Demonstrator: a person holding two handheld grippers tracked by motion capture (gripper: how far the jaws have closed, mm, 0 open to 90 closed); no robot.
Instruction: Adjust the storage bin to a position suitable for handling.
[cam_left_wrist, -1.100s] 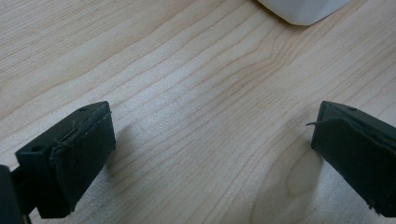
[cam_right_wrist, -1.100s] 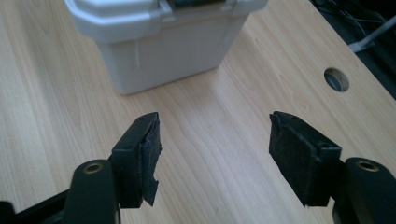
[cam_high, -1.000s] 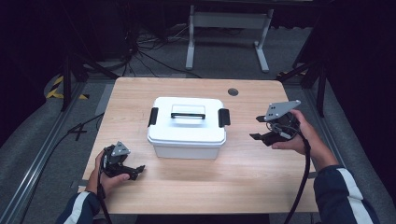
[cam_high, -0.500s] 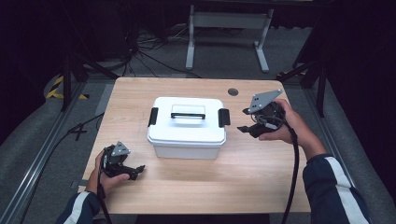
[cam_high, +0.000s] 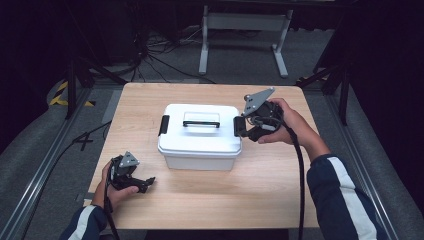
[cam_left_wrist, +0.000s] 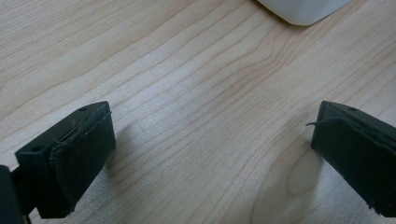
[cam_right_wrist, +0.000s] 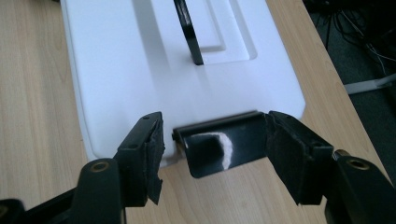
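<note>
A white lidded box (cam_high: 200, 145) stands in the middle of the wooden table (cam_high: 260, 190), with a black handle (cam_high: 201, 123) on top and a black latch on each end. My right gripper (cam_high: 244, 128) is at the box's right end, open. In the right gripper view its jaws (cam_right_wrist: 215, 158) stand on either side of the right latch (cam_right_wrist: 219, 149), with a gap at the left pad. My left gripper (cam_high: 147, 184) rests low near the table's front left, open and holding nothing (cam_left_wrist: 210, 158). A corner of the box (cam_left_wrist: 303, 9) lies ahead of it.
Bare wood surrounds the box on all sides. Behind the table stands a white metal frame (cam_high: 240, 22), with cables on the dark floor. A metal rail (cam_high: 45, 170) runs along the table's left side.
My right gripper has moved left and slightly up, from the table's right side to the box's right latch. The left gripper has stayed where it was.
</note>
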